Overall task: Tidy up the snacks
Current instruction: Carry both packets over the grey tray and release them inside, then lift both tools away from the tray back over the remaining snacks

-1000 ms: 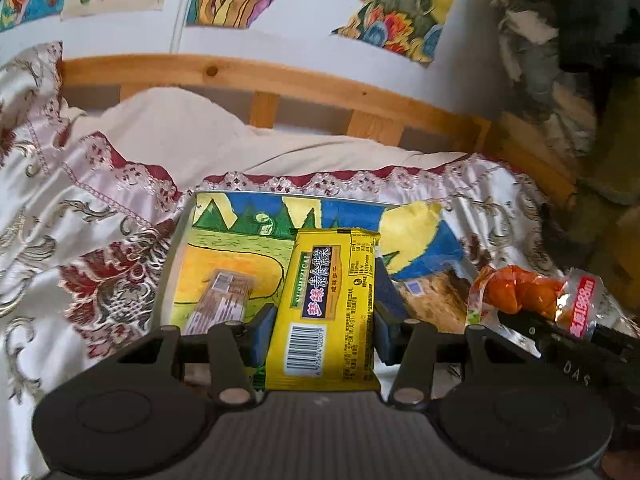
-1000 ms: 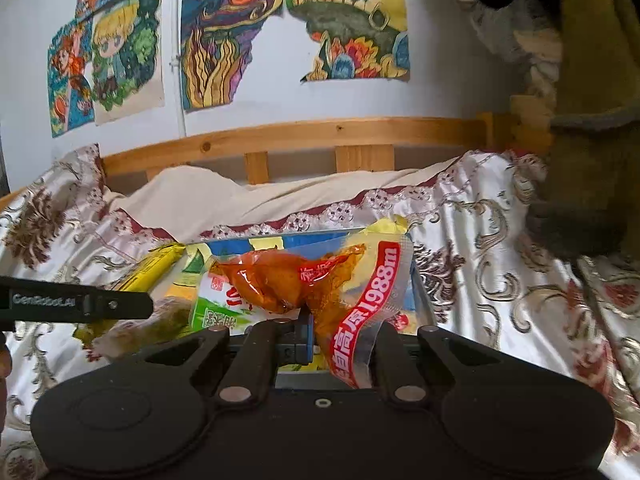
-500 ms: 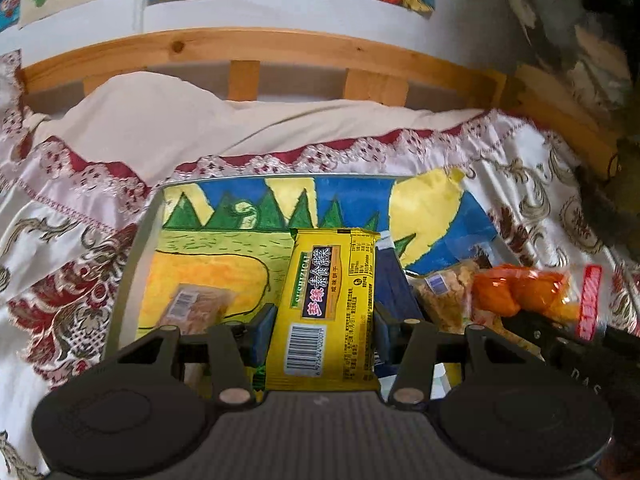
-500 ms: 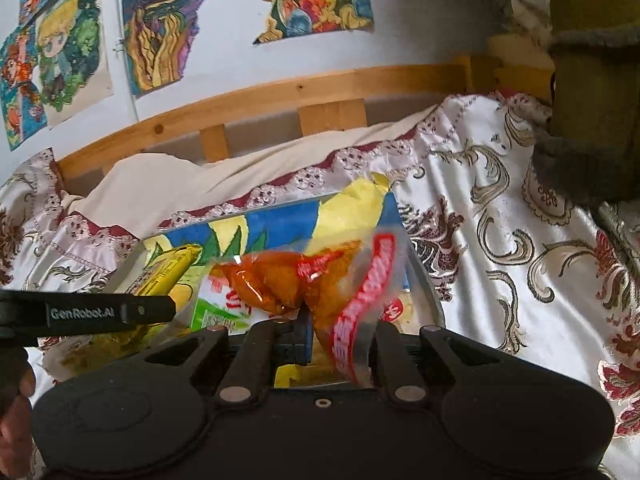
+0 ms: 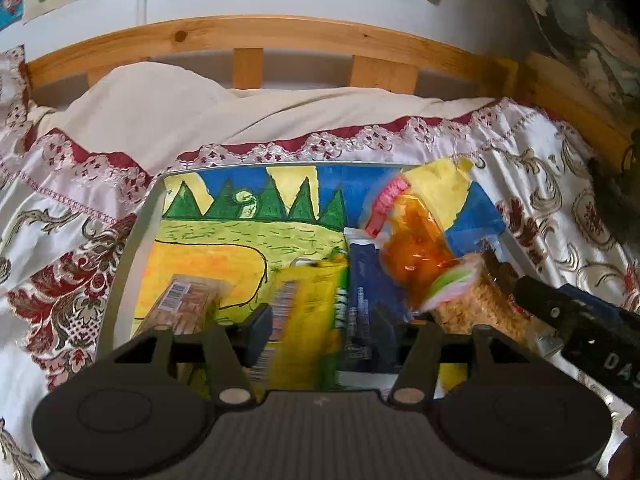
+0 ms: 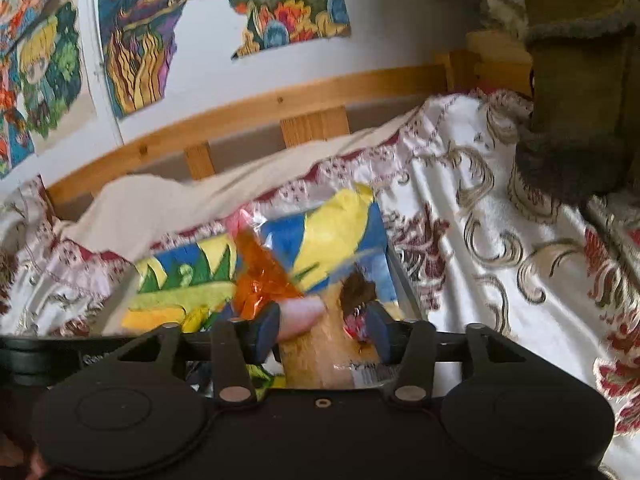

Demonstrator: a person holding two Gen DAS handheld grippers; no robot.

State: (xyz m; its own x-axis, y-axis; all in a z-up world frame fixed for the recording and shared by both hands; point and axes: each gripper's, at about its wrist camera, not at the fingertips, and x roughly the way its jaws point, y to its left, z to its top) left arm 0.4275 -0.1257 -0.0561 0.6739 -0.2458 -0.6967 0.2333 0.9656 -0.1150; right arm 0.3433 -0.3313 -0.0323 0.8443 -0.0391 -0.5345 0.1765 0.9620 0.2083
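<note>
The left gripper point(image 5: 320, 322) is released; the blurred yellow packet point(image 5: 304, 320) lies loose between its spread jaws, over the tray point(image 5: 120, 264). The right gripper point(image 6: 322, 330) is released too; the orange packet point(image 6: 264, 280) sits just ahead of its jaws.
</note>
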